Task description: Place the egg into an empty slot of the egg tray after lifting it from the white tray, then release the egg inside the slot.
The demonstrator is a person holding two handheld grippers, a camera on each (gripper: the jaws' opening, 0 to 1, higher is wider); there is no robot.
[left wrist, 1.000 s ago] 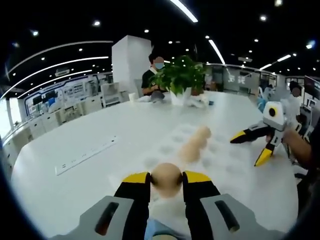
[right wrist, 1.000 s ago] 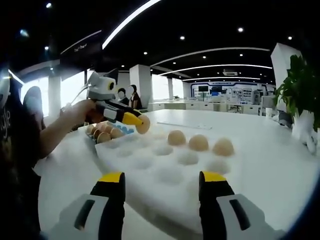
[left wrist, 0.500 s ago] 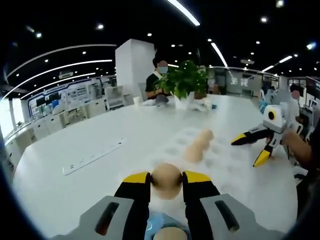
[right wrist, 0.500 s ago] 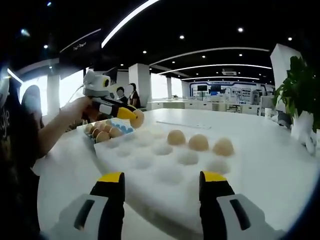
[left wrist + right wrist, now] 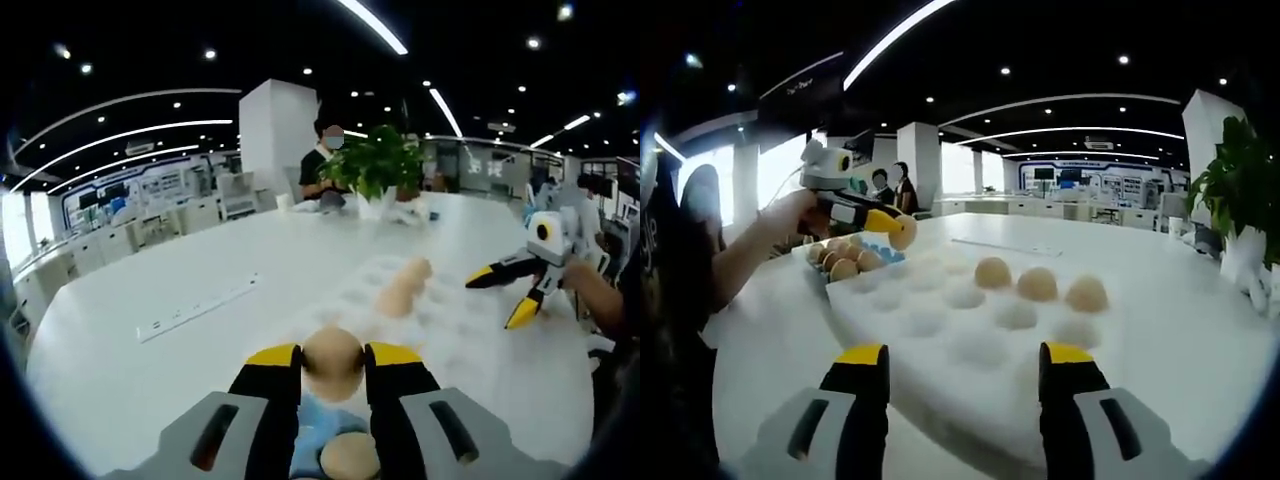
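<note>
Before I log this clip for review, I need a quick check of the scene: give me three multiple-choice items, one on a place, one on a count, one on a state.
1. Where is the egg that the left gripper holds?
A. In a slot of the egg tray
B. Off the egg tray, over the white tray
C. On the bare table

2. How many eggs sit in the egg tray's slots?
A. Three
B. Five
C. None

3. What state is the right gripper in?
A. Shut on an egg
B. Shut on nothing
C. Open

Key: 1 B, the right gripper view shows it beside the egg tray; 2 A, three in one row; 3 C, jaws apart with nothing between.
</note>
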